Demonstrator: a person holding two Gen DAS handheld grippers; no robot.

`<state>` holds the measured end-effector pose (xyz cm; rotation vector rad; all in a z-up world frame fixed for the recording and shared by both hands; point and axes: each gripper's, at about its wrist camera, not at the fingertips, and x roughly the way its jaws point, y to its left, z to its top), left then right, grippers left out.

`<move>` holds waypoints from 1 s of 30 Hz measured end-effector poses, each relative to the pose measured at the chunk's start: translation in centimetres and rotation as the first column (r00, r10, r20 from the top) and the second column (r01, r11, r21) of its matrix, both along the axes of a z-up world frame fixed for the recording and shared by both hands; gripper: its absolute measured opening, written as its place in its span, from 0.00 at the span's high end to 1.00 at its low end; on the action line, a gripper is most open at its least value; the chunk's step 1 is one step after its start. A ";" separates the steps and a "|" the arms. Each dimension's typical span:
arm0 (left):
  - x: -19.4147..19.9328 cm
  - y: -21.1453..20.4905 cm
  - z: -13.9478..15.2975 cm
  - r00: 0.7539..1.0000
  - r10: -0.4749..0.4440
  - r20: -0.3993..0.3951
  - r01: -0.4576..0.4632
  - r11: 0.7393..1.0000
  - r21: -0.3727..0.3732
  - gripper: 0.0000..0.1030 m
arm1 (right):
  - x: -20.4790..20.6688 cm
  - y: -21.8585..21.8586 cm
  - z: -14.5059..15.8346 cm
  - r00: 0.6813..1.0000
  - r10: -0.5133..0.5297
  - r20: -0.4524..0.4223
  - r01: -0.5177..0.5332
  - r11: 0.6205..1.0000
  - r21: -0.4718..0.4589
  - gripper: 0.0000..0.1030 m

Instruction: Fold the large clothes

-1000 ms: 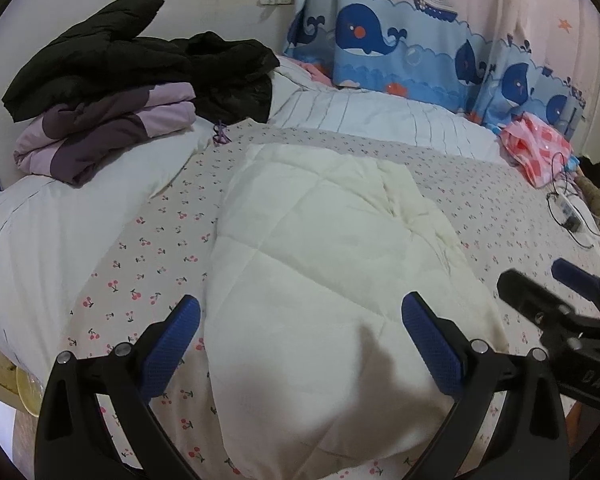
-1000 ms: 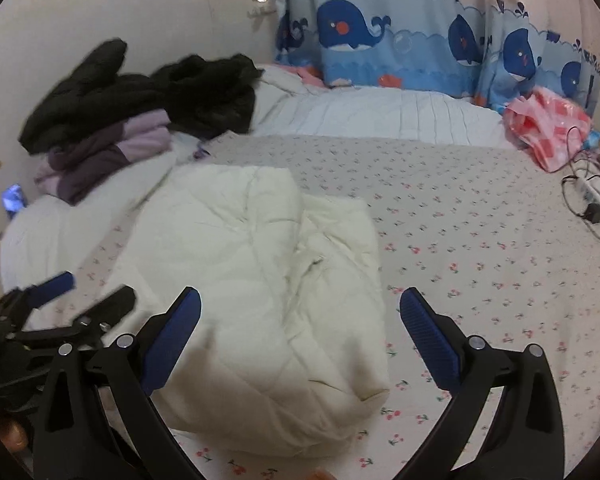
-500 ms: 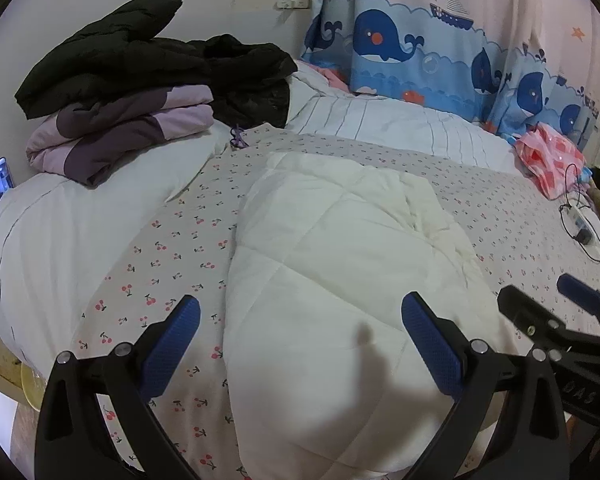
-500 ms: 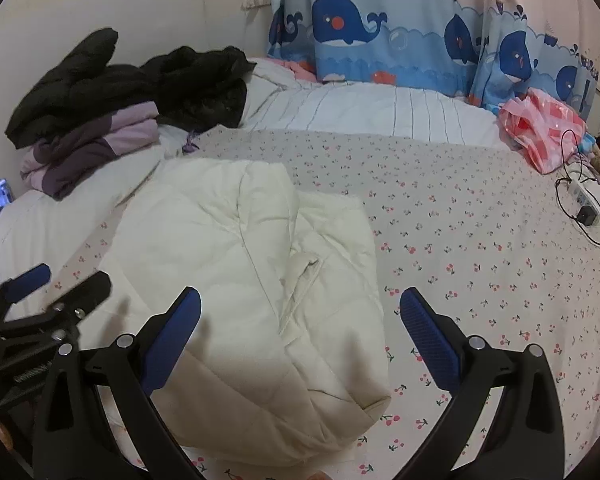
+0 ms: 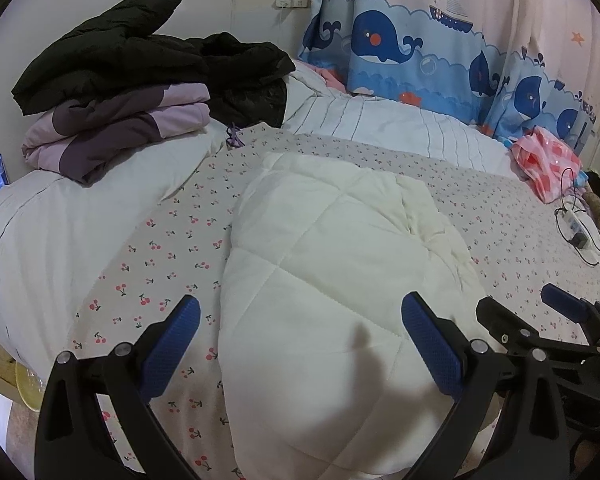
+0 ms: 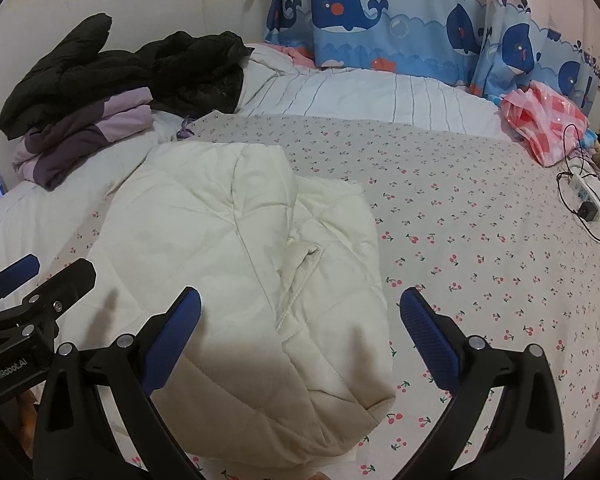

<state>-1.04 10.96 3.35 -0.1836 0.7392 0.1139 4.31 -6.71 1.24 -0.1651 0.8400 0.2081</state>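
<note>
A cream quilted garment [image 5: 340, 280] lies folded into a long bundle on the cherry-print bed sheet [image 5: 160, 240]; it also shows in the right wrist view [image 6: 228, 272]. My left gripper [image 5: 300, 336] is open and empty, hovering above the bundle's near end. My right gripper [image 6: 300, 324] is open and empty above the bundle's near right part. The right gripper shows at the right edge of the left wrist view [image 5: 540, 320], and the left gripper at the left edge of the right wrist view [image 6: 32, 276].
Folded purple and black clothes [image 5: 120, 112] are piled on the white duvet [image 5: 60, 216] at the back left. A pink checked bag [image 6: 540, 124] and a power strip with cable [image 6: 584, 196] lie at the right. A whale curtain [image 5: 420, 48] hangs behind.
Both grippers have pulled back and risen a little from the bundle, so more of the bed shows. The garment has not moved.
</note>
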 end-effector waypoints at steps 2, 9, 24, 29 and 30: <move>0.0 0.0 0.0 1.000 -0.001 -0.002 0.001 1.000 0.000 0.07 | 0.1 0.0 -0.1 1.000 -0.001 -0.003 0.001 1.000 -0.001 0.07; 0.1 -0.2 -0.2 1.000 -0.003 -0.009 0.003 1.000 -0.008 0.07 | 0.2 0.0 -0.1 1.000 -0.001 -0.003 0.001 1.000 -0.001 0.07; 0.3 0.0 -0.4 1.000 -0.005 -0.019 0.004 1.000 -0.015 0.07 | 0.3 0.1 -0.2 1.000 -0.007 -0.001 0.007 1.000 -0.005 0.07; 0.4 0.0 -0.4 1.000 -0.003 -0.022 0.003 1.000 -0.018 0.07 | 0.4 0.0 -0.2 1.000 -0.007 -0.003 0.007 1.000 -0.004 0.07; 0.4 -0.1 -0.5 1.000 -0.002 -0.023 0.002 1.000 -0.019 0.07 | 0.3 0.1 -0.2 1.000 -0.007 -0.002 0.007 1.000 -0.005 0.07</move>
